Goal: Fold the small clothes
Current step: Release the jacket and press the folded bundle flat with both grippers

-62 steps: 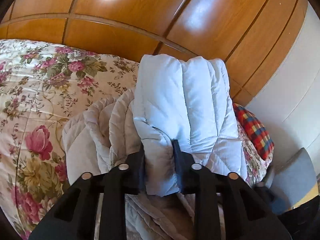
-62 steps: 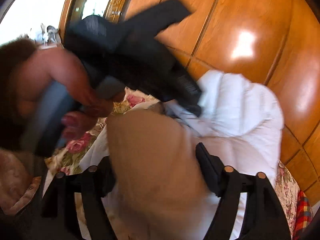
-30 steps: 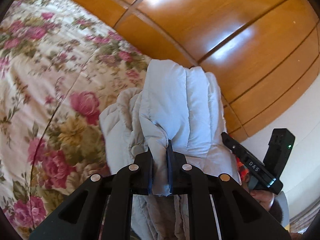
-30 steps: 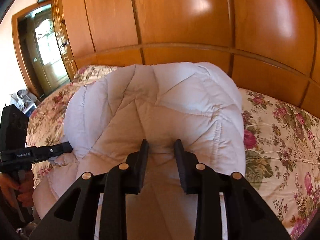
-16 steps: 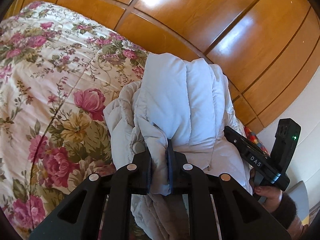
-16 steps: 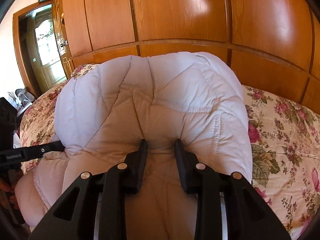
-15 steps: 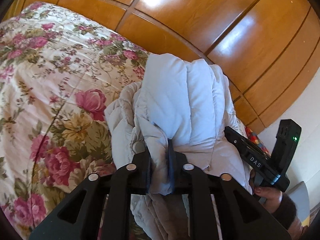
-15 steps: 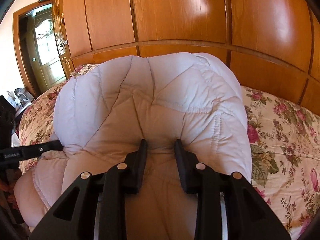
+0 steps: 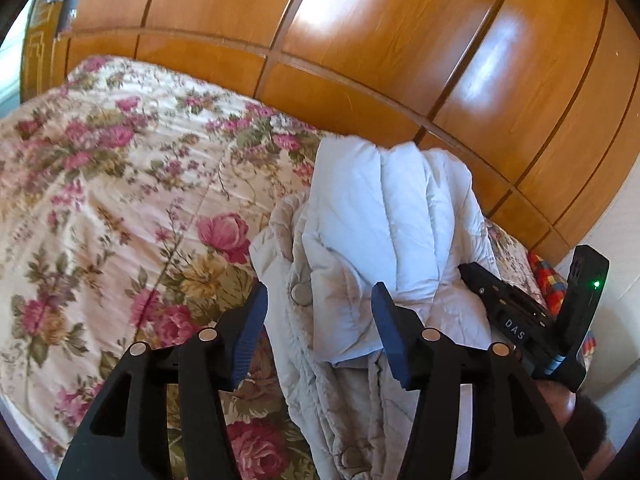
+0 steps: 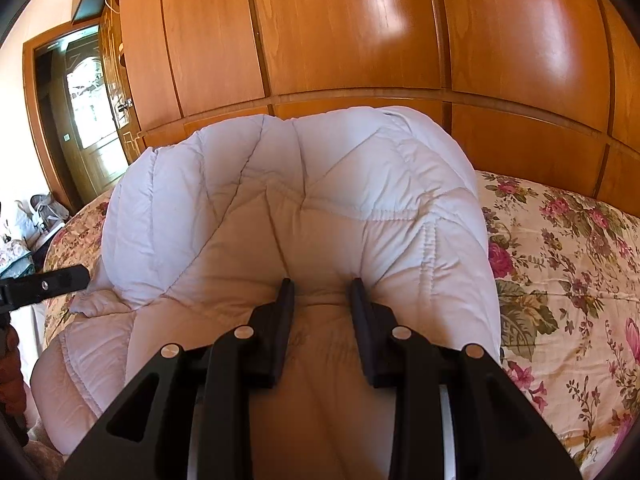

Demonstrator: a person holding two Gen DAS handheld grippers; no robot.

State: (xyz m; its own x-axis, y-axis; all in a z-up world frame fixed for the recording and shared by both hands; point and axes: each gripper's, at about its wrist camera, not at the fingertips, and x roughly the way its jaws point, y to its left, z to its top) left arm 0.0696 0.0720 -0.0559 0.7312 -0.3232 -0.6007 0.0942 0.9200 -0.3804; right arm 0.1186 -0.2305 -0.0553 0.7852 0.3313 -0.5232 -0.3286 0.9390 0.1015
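The left wrist view shows the left gripper (image 9: 318,312) with its blue-faced jaws spread wide, a hanging fold of the jacket (image 9: 384,232) between them but gripped by neither. The jacket, white and quilted, lies bunched on the flowered bedspread (image 9: 120,200), its grey-beige lining turned out below with round snap buttons (image 9: 299,293) along one edge. Only this view shows the right gripper (image 9: 472,270) from the side, its black body pressed into the jacket's right edge, with a small green light glowing and the letters "DAS" (image 9: 514,329) printed in white on it; a patch of red, yellow and blue checked cloth (image 9: 550,284) peeks out behind. The right wrist view looks over the jacket (image 10: 296,216) from the other side, where it bulges up large in front of the wooden wardrobe (image 10: 340,40). Here the right gripper (image 10: 322,286) has its jaws partly closed with a ridge of the fabric pinched between them. Only this view shows the open door (image 10: 92,104) at the left and a finger of the left gripper (image 10: 44,285) reaching in beside the jacket's left edge.
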